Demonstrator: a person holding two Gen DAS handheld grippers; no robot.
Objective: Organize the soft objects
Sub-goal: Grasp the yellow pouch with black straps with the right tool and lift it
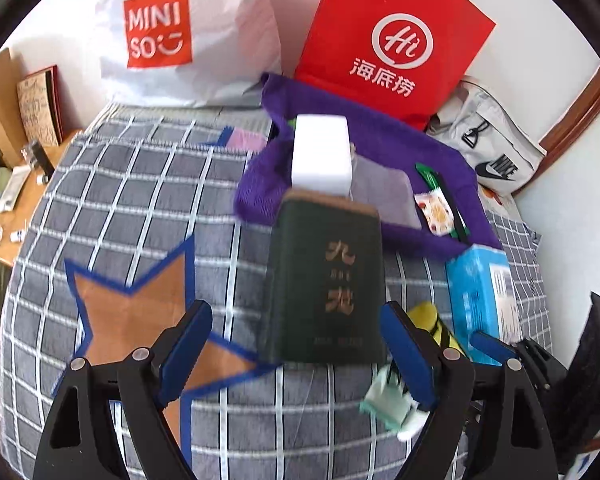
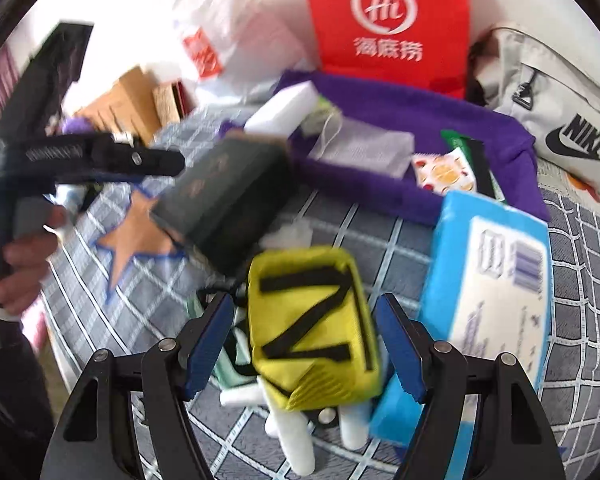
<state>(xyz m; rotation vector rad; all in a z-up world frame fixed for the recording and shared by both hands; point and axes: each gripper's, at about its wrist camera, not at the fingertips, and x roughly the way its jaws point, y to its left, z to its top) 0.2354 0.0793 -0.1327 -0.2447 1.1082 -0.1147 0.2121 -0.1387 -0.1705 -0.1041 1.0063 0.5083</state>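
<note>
The left gripper (image 1: 296, 344) is spread wide with the dark green box (image 1: 326, 280) sitting between its 2 blue pads, not gripped, on the checked blanket (image 1: 120, 200). The right gripper (image 2: 306, 340) is also gaping around 1 soft yellow pouch (image 2: 312, 332) with black straps. Beyond sit 1 purple cloth (image 1: 380, 132), 1 white foam block (image 1: 320, 152) and 1 glossy blue pack (image 2: 492, 272).

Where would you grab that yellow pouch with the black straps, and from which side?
Take the yellow pouch across its two long sides, about halfway along, coming from the near end where the right gripper is. Its open jaws already stand on either side of it, with room to spare. It looks soft, so it should squeeze in. The blue box crowds the right side.
</note>
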